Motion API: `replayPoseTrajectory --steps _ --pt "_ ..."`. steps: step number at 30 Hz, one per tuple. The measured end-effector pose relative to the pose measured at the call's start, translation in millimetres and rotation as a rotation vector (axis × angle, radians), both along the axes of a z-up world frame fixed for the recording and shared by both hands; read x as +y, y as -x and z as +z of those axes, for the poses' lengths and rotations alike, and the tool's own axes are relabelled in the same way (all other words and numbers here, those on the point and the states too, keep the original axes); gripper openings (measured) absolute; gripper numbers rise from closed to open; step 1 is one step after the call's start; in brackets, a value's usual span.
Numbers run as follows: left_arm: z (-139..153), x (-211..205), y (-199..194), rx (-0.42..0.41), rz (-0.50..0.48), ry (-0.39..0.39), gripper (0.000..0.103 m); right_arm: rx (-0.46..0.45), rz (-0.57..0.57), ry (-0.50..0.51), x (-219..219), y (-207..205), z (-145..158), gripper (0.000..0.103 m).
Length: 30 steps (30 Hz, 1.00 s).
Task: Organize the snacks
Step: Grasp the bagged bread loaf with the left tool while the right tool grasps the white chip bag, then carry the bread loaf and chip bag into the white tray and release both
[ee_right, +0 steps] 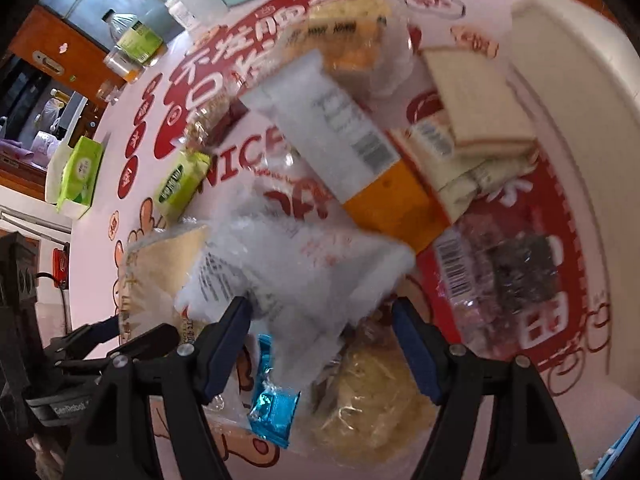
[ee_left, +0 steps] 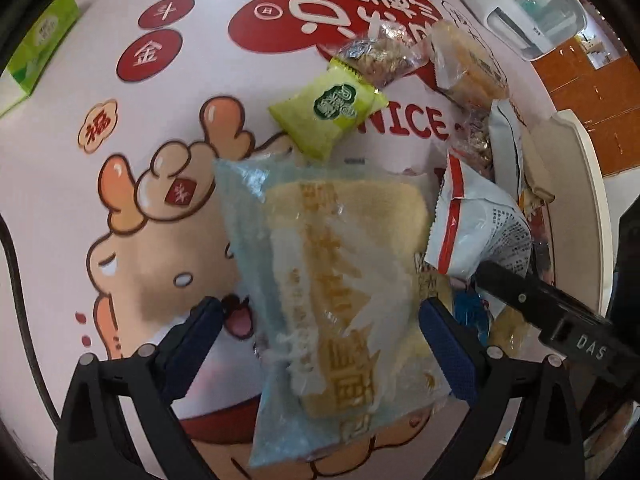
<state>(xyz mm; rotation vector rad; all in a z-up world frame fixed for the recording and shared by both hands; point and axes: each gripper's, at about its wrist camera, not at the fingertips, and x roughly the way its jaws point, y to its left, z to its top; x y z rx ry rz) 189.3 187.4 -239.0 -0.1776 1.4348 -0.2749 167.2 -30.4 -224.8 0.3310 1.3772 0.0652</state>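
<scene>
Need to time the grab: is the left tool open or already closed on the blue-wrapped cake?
Open. The left tool straddles the blue-wrapped cake, which lies flat on the table, with gaps at both pads.

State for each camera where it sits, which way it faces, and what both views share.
Left wrist: on the left gripper, facing down at the bread packet; the right gripper's finger intrudes.
Right wrist: on the right gripper, facing down at the white snack bag.
Shared: the green packet, the printed tablecloth.

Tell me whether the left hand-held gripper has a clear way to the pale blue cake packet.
Probably yes. The left hand-held gripper is open, its fingers either side of the pale blue cake packet, with nothing lying on top.
</scene>
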Motion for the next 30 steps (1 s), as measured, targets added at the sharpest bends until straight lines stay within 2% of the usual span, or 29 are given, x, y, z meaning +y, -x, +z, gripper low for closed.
replayPoseTrajectory --steps 3,5,6,7,8,10,13,15,19,23,30 --pt "-1 -9 -2 -0.011 -0.011 -0.003 0.096 -0.022 -0.009 -0.009 0 4 -3 0.071" --pt "2 -18 0 -0.035 -0.034 0.014 0.077 -0.047 -0.005 -0.026 1 7 -3 0.037" --pt "5 -22 -1 -0.034 -0.044 0.027 0.066 -0.043 0.004 -0.057 2 6 -5 0.037" --pt "7 -26 1 -0.045 -0.046 0.015 0.059 -0.04 -0.003 -0.073 2 7 -6 0.027" --pt "11 -29 2 -0.067 -0.048 0.007 0.056 -0.046 -0.009 -0.076 1 7 -6 0.025" --pt "20 -32 6 -0.106 -0.058 0.013 0.043 -0.061 -0.014 -0.089 0 10 -3 0.023" --pt "38 -38 13 -0.155 -0.063 -0.006 0.032 -0.102 -0.013 -0.082 0 16 9 0.021" --pt "48 -35 22 -0.18 -0.059 -0.021 0.029 -0.135 -0.006 -0.071 -1 22 21 0.021" --pt "85 -16 35 -0.25 -0.05 0.003 0.028 -0.207 -0.011 -0.058 -5 33 52 0.02" --pt "134 -4 55 -0.342 -0.049 0.028 0.028 -0.273 -0.031 -0.03 -14 47 88 0.02" --pt "205 -21 80 -0.489 -0.089 0.108 0.028 -0.396 -0.061 0.03 -37 88 157 0.021"
